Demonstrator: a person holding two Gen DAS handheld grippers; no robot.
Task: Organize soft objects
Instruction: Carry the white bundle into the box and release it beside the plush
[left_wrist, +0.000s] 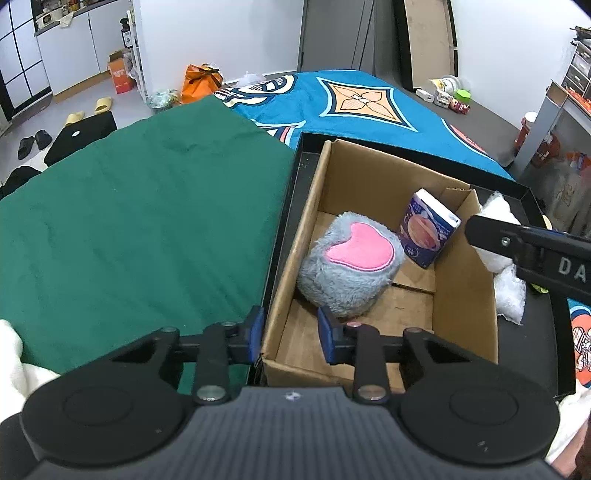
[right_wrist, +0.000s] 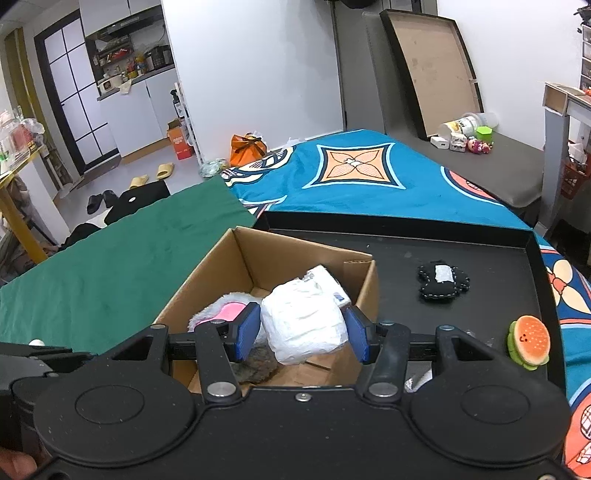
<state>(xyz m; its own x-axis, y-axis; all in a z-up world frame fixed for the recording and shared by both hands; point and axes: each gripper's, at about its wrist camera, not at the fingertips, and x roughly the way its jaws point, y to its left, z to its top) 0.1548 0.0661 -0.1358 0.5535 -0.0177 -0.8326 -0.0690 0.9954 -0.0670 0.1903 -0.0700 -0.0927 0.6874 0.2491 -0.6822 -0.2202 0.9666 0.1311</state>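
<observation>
A cardboard box (left_wrist: 465, 273) stands in a black tray (left_wrist: 543, 314) on the bed. Inside lie a grey plush with a pink patch (left_wrist: 351, 266) and a blue tissue pack (left_wrist: 428, 232). My left gripper (left_wrist: 291, 334) is open and empty, straddling the box's left wall. My right gripper (right_wrist: 303, 330) is shut on a white wrapped soft bundle (right_wrist: 304, 325), held above the box (right_wrist: 207, 291); the bundle also shows in the left wrist view (left_wrist: 495, 229). A black plush (right_wrist: 443, 282) and a burger plush (right_wrist: 528, 341) lie in the tray (right_wrist: 461, 225).
A green cloth (left_wrist: 147, 214) covers the bed left of the tray and a blue patterned blanket (left_wrist: 351, 99) lies behind it. White crinkled plastic (left_wrist: 511, 295) lies in the tray right of the box. Toys and a tub (right_wrist: 465, 133) sit on the far grey surface.
</observation>
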